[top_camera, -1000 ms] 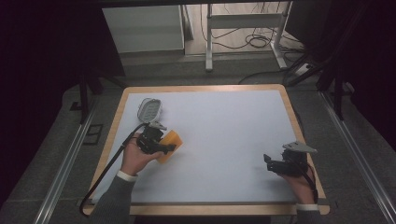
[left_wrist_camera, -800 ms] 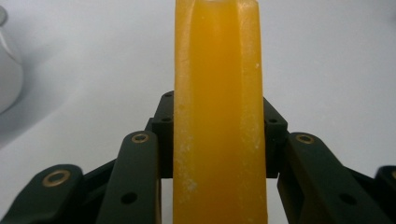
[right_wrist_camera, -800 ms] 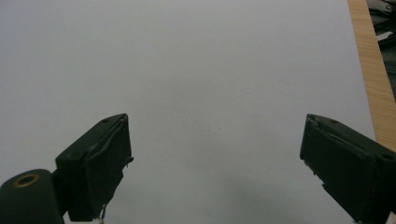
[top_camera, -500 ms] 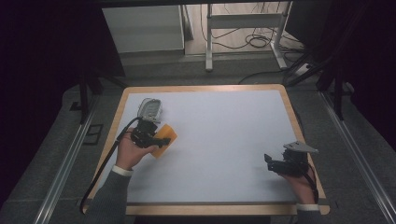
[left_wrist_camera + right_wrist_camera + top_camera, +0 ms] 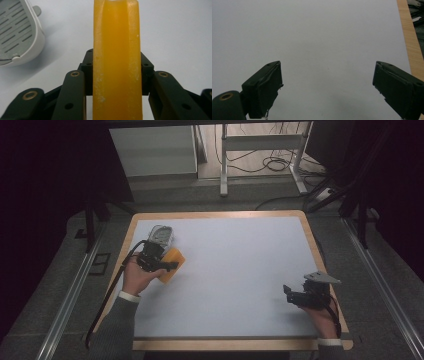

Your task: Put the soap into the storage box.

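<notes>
Sitting at the left of the high view, the left gripper (image 5: 161,265) has its jaws clamped on an orange bar (image 5: 171,264), probably soap or a sponge, hard to say which. In the left gripper view the bar (image 5: 117,60) stands on edge, running up the middle of the frame between the two black jaws, which press its broad faces. Its surface looks waxy with pale speckles along the edges, so it's probably light, fairly firm and maybe a bit slick; holding it across the flat faces near the middle, like now, seems the safe bet, since a grip near one end could let it pivot or slip out.

Just above the gripper in the high view is a white dish (image 5: 162,235) with a slotted grey insert, near the table's upper left corner. It also shows at the upper left of the left gripper view (image 5: 22,35), close to the bar but not touching.

The middle of the pale table (image 5: 240,270) is bare.

Over at the lower right of the high view, the right gripper (image 5: 295,296) hovers near the wooden edge. Its own view has the jaws spread wide with nothing between them, just bare table (image 5: 324,37).
</notes>
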Demonstrator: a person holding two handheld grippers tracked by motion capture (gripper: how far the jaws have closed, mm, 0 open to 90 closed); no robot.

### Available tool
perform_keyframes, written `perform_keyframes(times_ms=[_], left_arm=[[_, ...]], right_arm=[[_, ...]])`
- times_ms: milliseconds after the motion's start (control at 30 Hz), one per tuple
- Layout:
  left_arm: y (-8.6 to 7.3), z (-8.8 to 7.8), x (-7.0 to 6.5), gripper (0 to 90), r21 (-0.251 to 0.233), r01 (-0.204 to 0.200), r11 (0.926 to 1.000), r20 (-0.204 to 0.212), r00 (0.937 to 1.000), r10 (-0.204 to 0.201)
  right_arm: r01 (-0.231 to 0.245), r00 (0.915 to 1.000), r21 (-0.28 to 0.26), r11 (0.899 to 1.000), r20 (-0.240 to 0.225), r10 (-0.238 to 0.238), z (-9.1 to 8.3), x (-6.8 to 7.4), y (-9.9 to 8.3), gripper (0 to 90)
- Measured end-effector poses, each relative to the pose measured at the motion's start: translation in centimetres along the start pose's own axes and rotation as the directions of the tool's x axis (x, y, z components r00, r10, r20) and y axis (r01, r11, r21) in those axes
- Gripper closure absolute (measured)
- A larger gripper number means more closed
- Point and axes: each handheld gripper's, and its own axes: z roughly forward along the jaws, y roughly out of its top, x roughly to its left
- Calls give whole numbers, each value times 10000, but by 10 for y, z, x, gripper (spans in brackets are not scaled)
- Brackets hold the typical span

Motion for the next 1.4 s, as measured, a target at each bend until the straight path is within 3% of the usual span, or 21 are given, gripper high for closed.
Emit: perform_keyframes(times_ms=[433, 833, 1400], left_arm=[[6, -4, 15, 610, -111, 421, 9991, -120, 9990, -422], [17, -11, 21, 610, -303, 532, 9981, -249, 9982, -540], [26, -12, 38, 611, -302, 939, 9951, -105, 9955, -942]], right_arm=[[102, 9999, -166, 9998, -32, -103, -1, 1, 0, 88], [32, 10000, -76, 10000, 4, -32, 0, -1, -1, 89], [-40, 10000, -80, 10000, 71, 41, 0, -2, -1, 89]])
